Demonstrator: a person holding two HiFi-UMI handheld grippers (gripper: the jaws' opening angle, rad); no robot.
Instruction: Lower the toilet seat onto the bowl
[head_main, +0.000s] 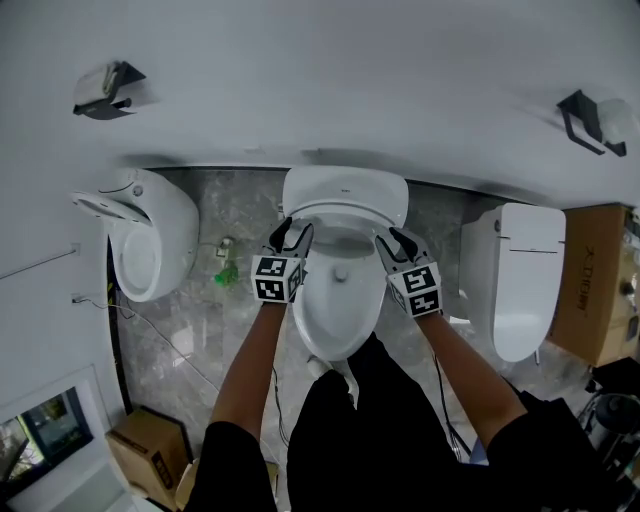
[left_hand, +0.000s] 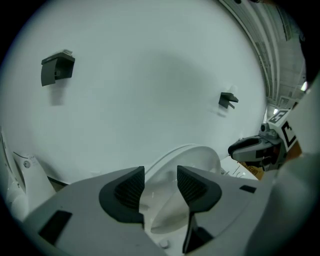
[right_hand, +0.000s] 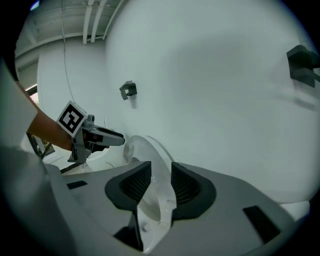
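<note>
As far as I can judge, the lowering is not yet begun. The toilet seat (head_main: 345, 195) stands raised at the back of the bowl (head_main: 312, 320), against the wall. The left gripper (head_main: 295, 232) and the right gripper (head_main: 397, 240) are at its side edges, jaws parted around the rim, not pinching. The seat looks white, glossy and smooth.

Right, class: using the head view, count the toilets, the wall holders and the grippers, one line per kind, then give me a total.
Toilets: 3
Wall holders: 2
Grippers: 2
Total: 7
</note>
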